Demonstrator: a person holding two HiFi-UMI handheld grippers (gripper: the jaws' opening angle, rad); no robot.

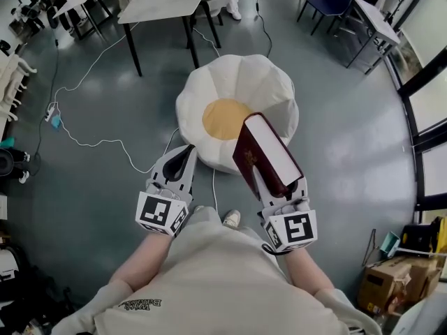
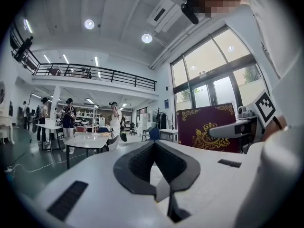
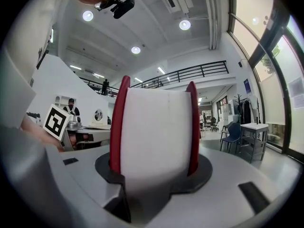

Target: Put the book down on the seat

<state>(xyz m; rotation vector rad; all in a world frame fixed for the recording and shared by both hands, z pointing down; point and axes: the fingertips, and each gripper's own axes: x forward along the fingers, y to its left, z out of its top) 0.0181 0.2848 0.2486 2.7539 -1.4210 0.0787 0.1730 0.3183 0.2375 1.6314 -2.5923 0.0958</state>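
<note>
Right gripper (image 1: 281,185) clamps book (image 1: 262,152), hiding seat (image 1: 234,82) edge; left gripper (image 1: 185,154) apparently closed, empty.

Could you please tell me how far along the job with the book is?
Done: the book is picked up and clamped in the right gripper. In hand: it hangs by the white seat's near edge. Left: lower it onto the seat and release. The left gripper is shut and empty.

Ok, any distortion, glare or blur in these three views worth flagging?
Head view: strong fisheye bending at the edges, even light, book and seat sharp. Left gripper view: dark round vignette, windows bright. Right gripper view: the book's pages fill the centre, close and soft; ceiling lights glare.
</note>
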